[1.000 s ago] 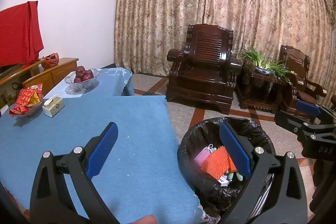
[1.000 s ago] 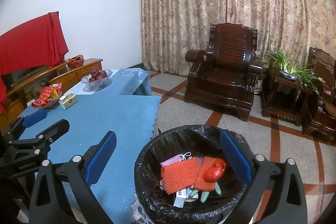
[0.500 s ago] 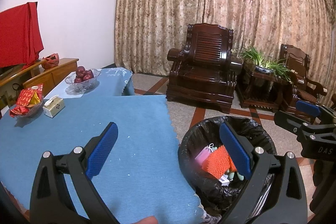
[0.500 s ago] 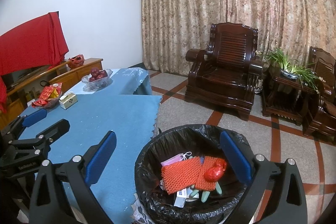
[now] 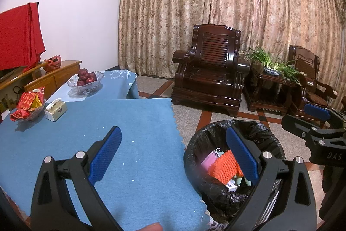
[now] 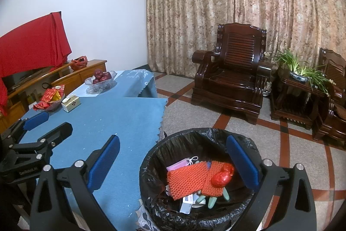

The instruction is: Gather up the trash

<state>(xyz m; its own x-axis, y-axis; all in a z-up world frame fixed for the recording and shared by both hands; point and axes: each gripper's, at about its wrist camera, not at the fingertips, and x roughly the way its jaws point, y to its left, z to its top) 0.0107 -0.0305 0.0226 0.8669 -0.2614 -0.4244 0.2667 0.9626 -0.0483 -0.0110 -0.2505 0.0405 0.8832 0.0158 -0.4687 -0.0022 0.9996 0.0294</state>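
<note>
Matt blue cloth tablecloth [image 5: 134, 122], glossy black plastic bin liner [image 6: 155, 168], polished dark wood armchair [image 6: 233, 81]

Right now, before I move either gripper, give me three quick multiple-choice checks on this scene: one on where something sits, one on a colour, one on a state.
1. Where is the bin relative to the blue-covered table?
A. on top of the table
B. on the floor beside the table's edge
C. under the armchair

2. What colour is the liner bag in the bin?
A. black
B. white
C. green

3. What state are the left gripper and the right gripper in?
A. both shut on trash
B. one open, one shut
C. both open and empty

Answers:
1. B, the bin stands on the floor right by the cloth's scalloped edge.
2. A, glossy black plastic folds over the rim.
3. C, each view shows blue pads wide apart with nothing between them.
</note>
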